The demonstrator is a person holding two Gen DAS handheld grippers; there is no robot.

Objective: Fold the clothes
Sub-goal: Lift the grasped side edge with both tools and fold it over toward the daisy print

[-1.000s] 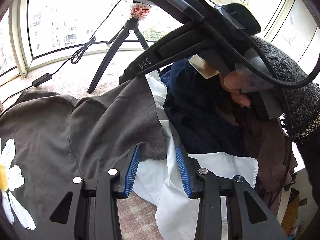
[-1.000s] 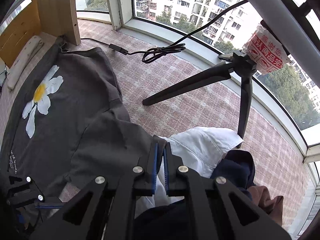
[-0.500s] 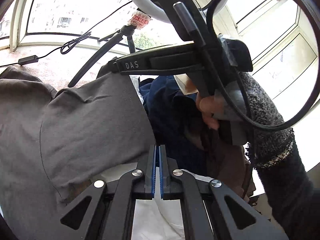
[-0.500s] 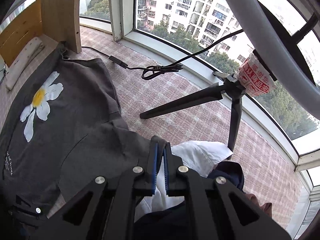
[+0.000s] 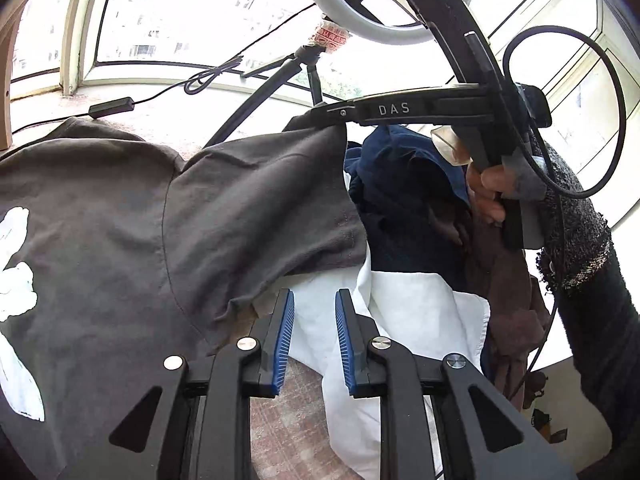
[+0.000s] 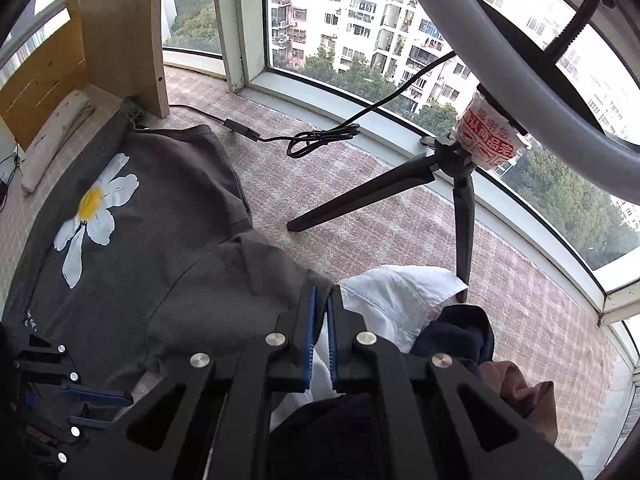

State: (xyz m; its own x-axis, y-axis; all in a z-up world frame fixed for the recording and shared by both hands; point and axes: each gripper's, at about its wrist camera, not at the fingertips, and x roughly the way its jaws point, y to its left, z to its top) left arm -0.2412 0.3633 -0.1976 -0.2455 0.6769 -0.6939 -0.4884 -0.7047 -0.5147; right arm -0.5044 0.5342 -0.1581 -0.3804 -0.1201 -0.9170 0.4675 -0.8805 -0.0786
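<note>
A dark grey T-shirt (image 6: 132, 264) with a white daisy print lies spread on the checked cloth surface. My right gripper (image 6: 321, 300) is shut on the edge of its sleeve (image 5: 260, 200) and holds that edge lifted; the left wrist view shows the same grip from the side, right gripper (image 5: 338, 116). My left gripper (image 5: 314, 300) hovers at the sleeve's lower hem. Its jaws are opening, with only the white garment (image 5: 404, 312) lying beneath the gap and nothing pinched. The hem corner sits just left of its left finger. The left gripper (image 6: 100, 410) also shows at the bottom left of the right wrist view.
A navy garment (image 5: 400, 200) and a brown one (image 5: 516, 316) are piled right of the white one. A black tripod (image 6: 380, 192) with a ring light (image 5: 380, 28) stands by the window, with a coiled cable (image 6: 320, 140) near it. A wooden post (image 6: 128, 40) stands at far left. A person's hand (image 5: 488, 188) grips the right gripper's handle.
The left gripper shut its jaws, then parted them again while sliding along the sleeve's hem. The right gripper stayed shut on the sleeve edge and barely shifted.
</note>
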